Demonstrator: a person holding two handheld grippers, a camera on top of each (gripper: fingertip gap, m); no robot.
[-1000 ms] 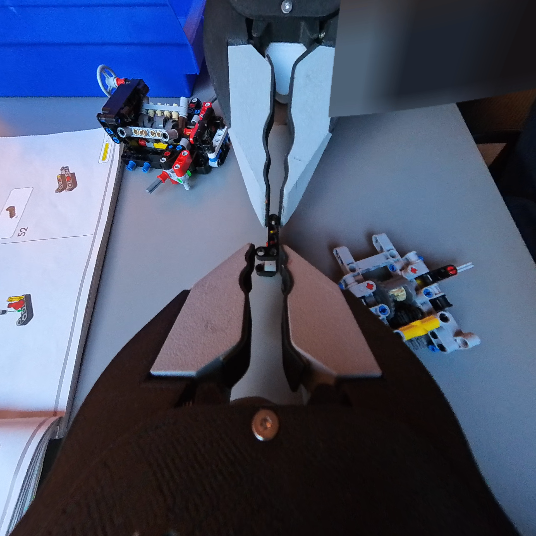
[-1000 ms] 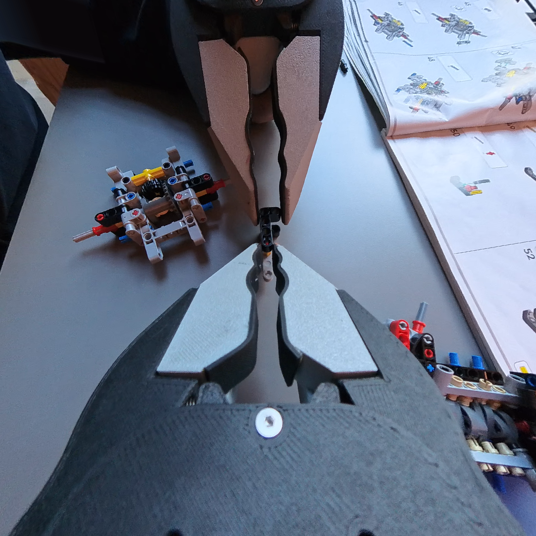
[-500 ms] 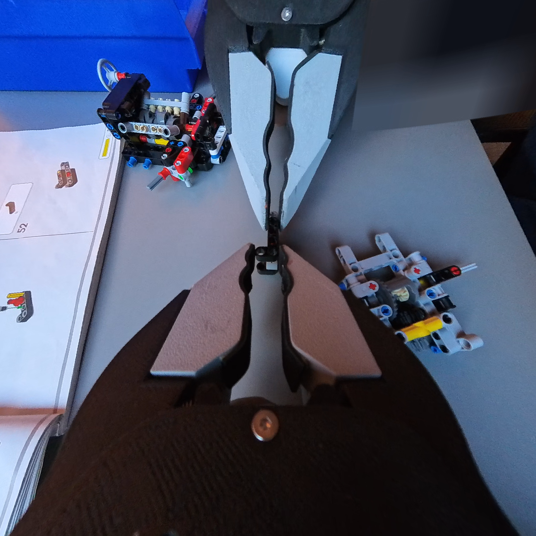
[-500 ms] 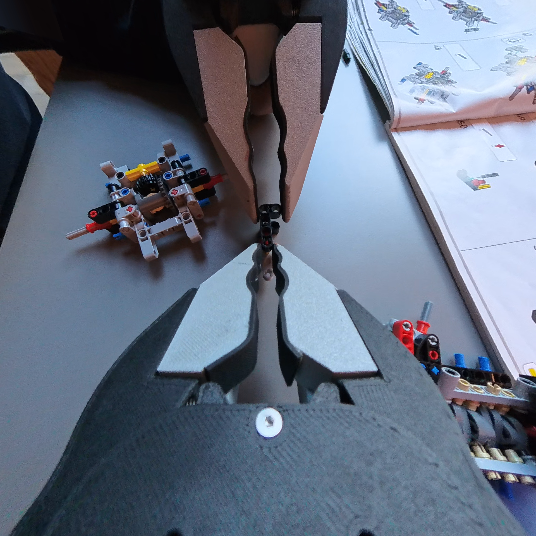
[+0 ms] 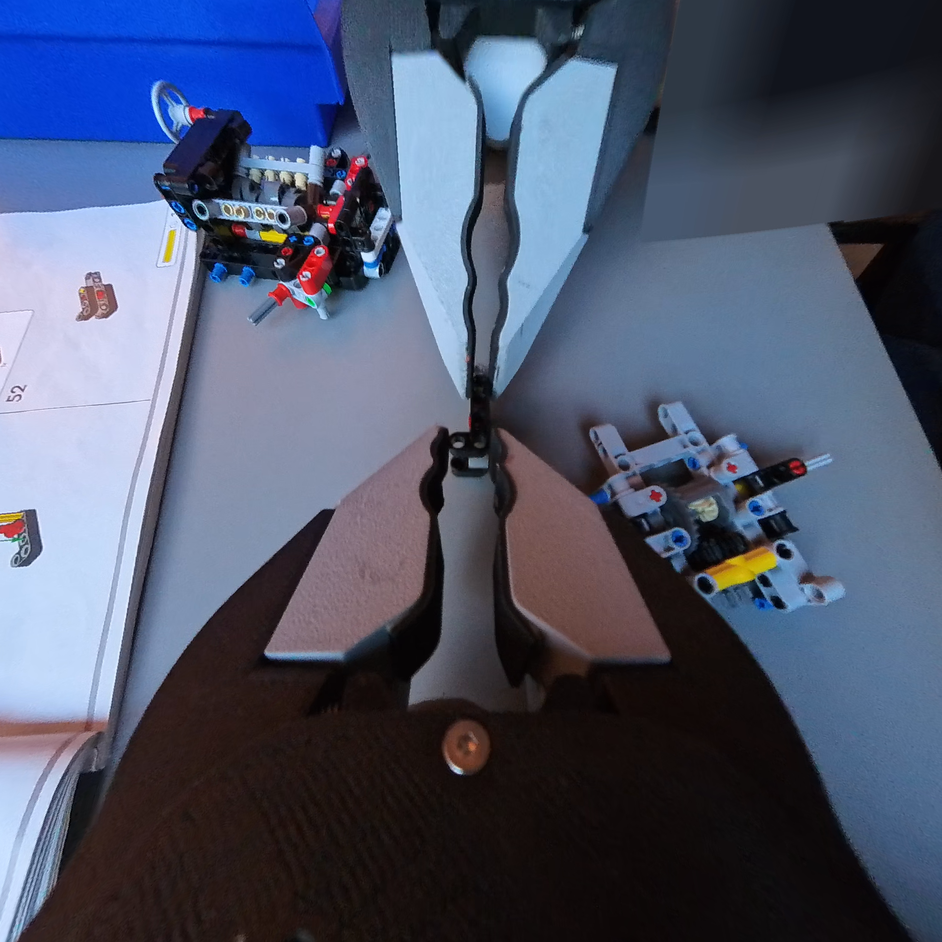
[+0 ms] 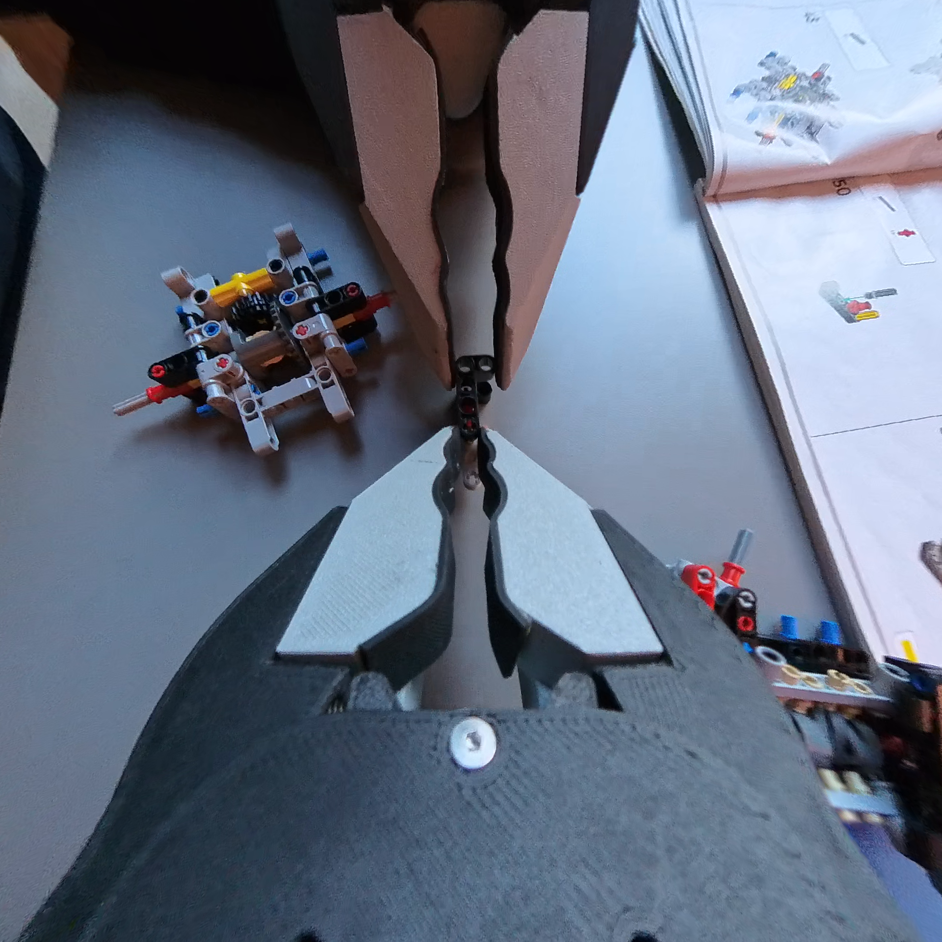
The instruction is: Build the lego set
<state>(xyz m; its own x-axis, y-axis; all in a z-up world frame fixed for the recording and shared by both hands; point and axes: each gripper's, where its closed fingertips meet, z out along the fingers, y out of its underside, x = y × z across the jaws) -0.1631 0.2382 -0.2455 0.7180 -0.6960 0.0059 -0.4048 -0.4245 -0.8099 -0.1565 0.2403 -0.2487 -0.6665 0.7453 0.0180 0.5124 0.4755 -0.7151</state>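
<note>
My left gripper (image 5: 469, 448), with brown pads, is shut on a small black connector block (image 5: 470, 459); the right wrist view shows both its pads on the block (image 6: 475, 366). My right gripper (image 6: 466, 443), with grey pads, is shut on a thin black beam with red pins in its holes (image 6: 468, 408), and a small grey piece (image 6: 470, 479) shows between its fingers. In the left wrist view the right gripper (image 5: 479, 387) comes from the top, tip to tip with mine. The beam (image 5: 478, 413) joins the block, a little above the grey table (image 5: 662, 331).
A grey, black and yellow brick assembly (image 5: 713, 520) lies to the right, also seen in the right wrist view (image 6: 255, 346). A larger black and red assembly (image 5: 275, 219) stands far left, before a blue bin (image 5: 153, 61). An open instruction booklet (image 5: 76, 408) lies on the left.
Both grippers keep their hold on the joined pieces. The right gripper has tilted slightly, so its view has shifted a little; the tips stay tip to tip.
</note>
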